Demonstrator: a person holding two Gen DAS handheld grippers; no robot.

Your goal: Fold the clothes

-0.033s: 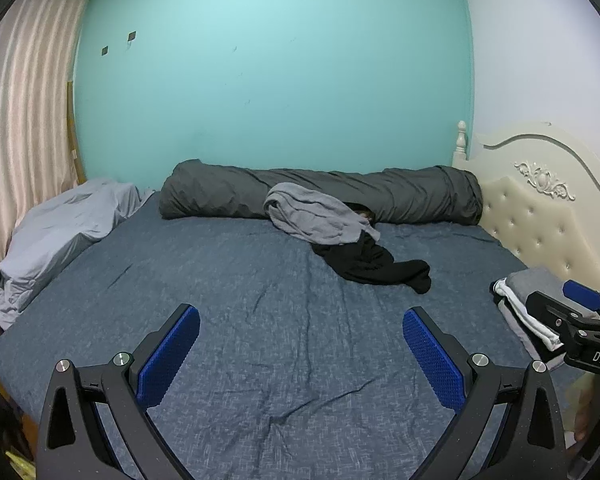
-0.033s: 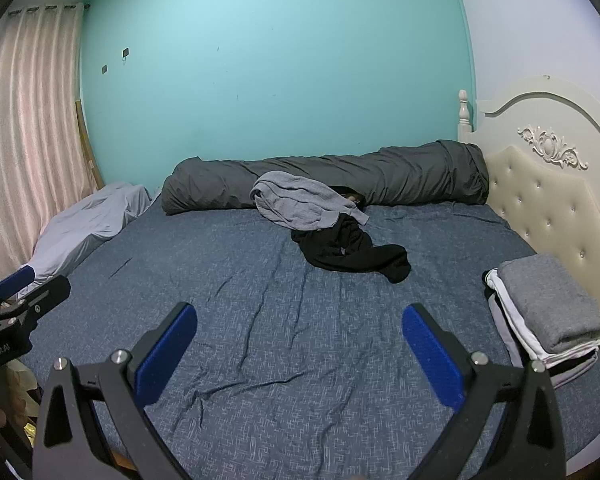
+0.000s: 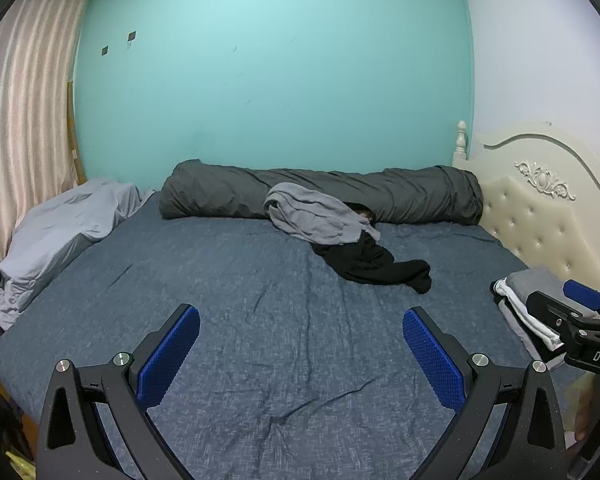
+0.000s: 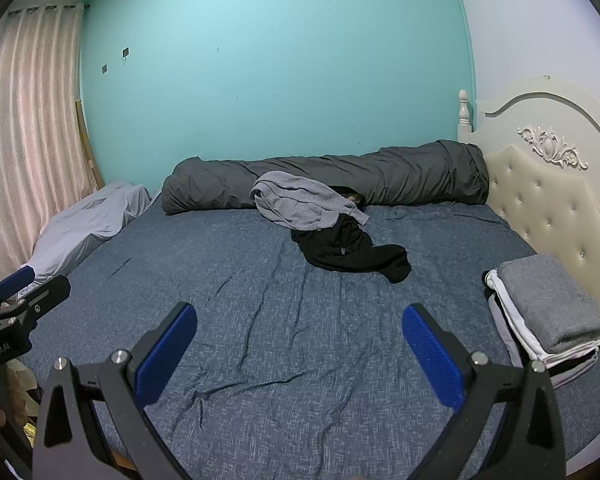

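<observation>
Nearest the cameras, the left gripper (image 3: 301, 344) and the right gripper (image 4: 299, 340) are shown with their jaws spread fully apart and nothing between the blue, dimpled pads (image 3: 168, 356); both are held over the near edge of the bed (image 4: 260, 352), which is taken here as the landmark. The bed is covered by a blue-grey sheet of mottled weave, lightly creased. At its right side, against the cream tufted headboard (image 4: 548, 200), a stack of folded clothes (image 4: 548, 316) is seen, a grey piece on top and white ones beneath. Toward the far middle of the bed the unfolded garments are found: a black garment (image 4: 352, 256) lies crumpled on the sheet, and a grey garment (image 4: 296, 204) is draped partly over it and against the rolled dark grey duvet (image 4: 400, 180) along the far edge. Both garments are judged to be light, limp and non-fragile; no shape would be kept when lifted, and a single-point grasp would be expected to let the cloth hang and twist. A hold at two separated points along an edge or hem, one per gripper, is judged preferable, the grey garment first because it lies uppermost. At the far left corner of the bed a pale grey bedding heap (image 3: 68, 232) is seen, beside a pink ribbed curtain (image 4: 24, 128).
</observation>
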